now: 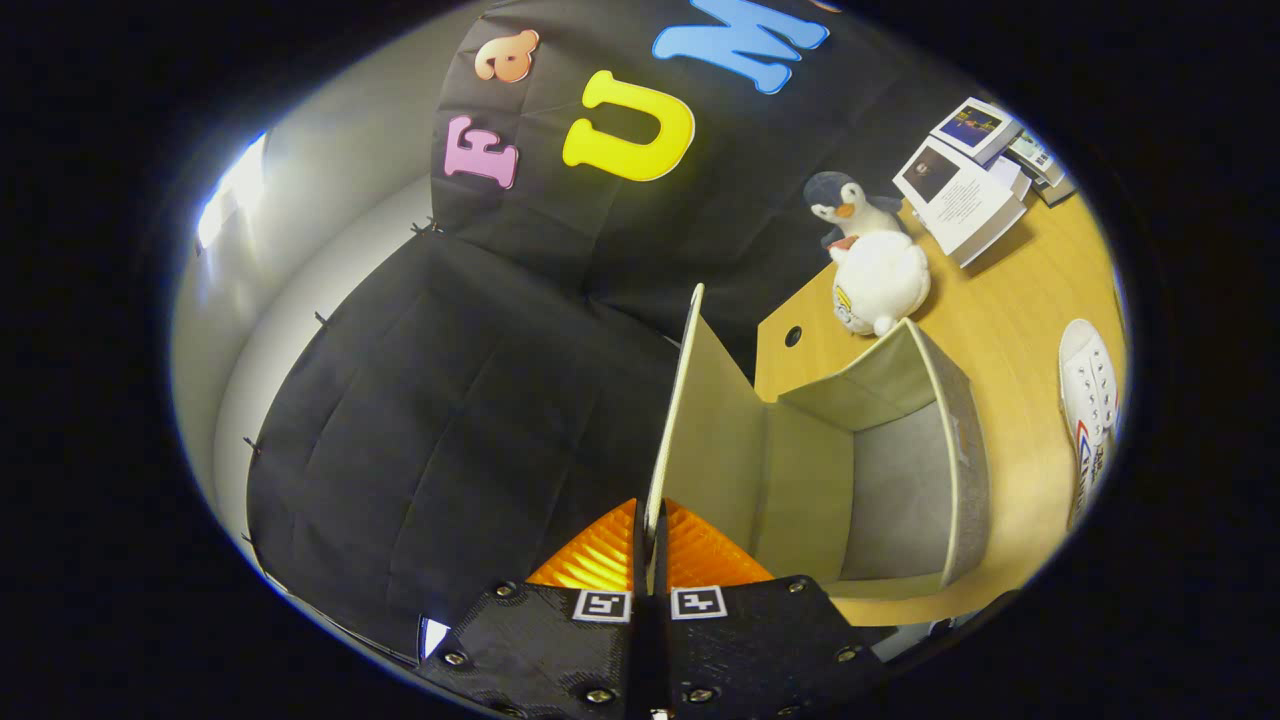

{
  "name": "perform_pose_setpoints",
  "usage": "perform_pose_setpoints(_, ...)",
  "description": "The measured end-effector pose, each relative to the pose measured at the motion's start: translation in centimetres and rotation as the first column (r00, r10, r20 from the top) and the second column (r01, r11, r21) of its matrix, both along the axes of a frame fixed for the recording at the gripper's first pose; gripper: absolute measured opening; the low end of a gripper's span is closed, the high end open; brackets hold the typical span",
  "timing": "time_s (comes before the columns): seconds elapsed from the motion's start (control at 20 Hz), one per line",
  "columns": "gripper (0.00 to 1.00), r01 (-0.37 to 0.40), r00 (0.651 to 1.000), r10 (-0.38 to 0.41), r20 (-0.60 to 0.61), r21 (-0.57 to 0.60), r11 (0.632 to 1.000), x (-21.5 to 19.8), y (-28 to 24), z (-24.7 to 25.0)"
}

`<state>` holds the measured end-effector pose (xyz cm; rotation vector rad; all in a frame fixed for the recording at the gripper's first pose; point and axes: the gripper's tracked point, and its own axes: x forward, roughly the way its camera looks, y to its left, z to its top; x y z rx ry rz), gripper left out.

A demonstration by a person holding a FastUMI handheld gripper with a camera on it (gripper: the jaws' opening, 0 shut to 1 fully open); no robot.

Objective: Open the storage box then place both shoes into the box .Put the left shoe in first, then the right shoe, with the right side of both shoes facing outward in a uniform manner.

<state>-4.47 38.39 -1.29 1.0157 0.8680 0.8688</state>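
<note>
The fingers (650,540) are clenched on the thin, stiff-looking lid (672,400), held upright over the open box (900,470) on the bench (1010,300), a shoe (1090,400) lying beside the box.

We are seeing the gripper (652,545) clamping the lid (690,420) of the storage box (900,470), which is standing up just ahead of the fingers. The box is sitting on the table (1010,330). Beyond it, 1 plush penguin (872,255) and booklets (965,190) are resting; 1 shoe (1090,410) is lying beside it.
</note>
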Motion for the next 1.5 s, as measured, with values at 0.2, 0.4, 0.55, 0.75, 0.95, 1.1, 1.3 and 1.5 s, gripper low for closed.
perform_pose_setpoints(0.2,0.0,-0.042,0.997,0.044,0.06,-0.035,0.998,-0.7,3.3,0.2)
perform_pose_setpoints(0.4,0.01,-0.072,0.994,0.074,0.076,-0.033,0.997,-1.8,6.8,0.2)
perform_pose_setpoints(0.55,0.0,-0.082,0.993,0.085,0.085,-0.037,0.996,-1.9,9.0,0.1)
perform_pose_setpoints(0.75,0.13,-0.096,0.984,0.104,0.146,-0.057,0.994,-2.6,10.9,0.6)
perform_pose_setpoints(0.95,0.96,-0.06,0.967,0.089,0.24,-0.124,0.991,-1.4,9.6,0.2)
perform_pose_setpoints(1.1,0.97,-0.001,0.957,0.052,0.284,-0.175,0.985,0.5,6.9,-0.3)
perform_pose_setpoints(1.3,0.97,0.094,0.94,-0.004,0.342,-0.245,0.965,2.6,2.4,-0.7)
perform_pose_setpoints(1.5,0.97,0.163,0.916,-0.023,0.399,-0.32,0.933,3.7,-2.1,-0.9)
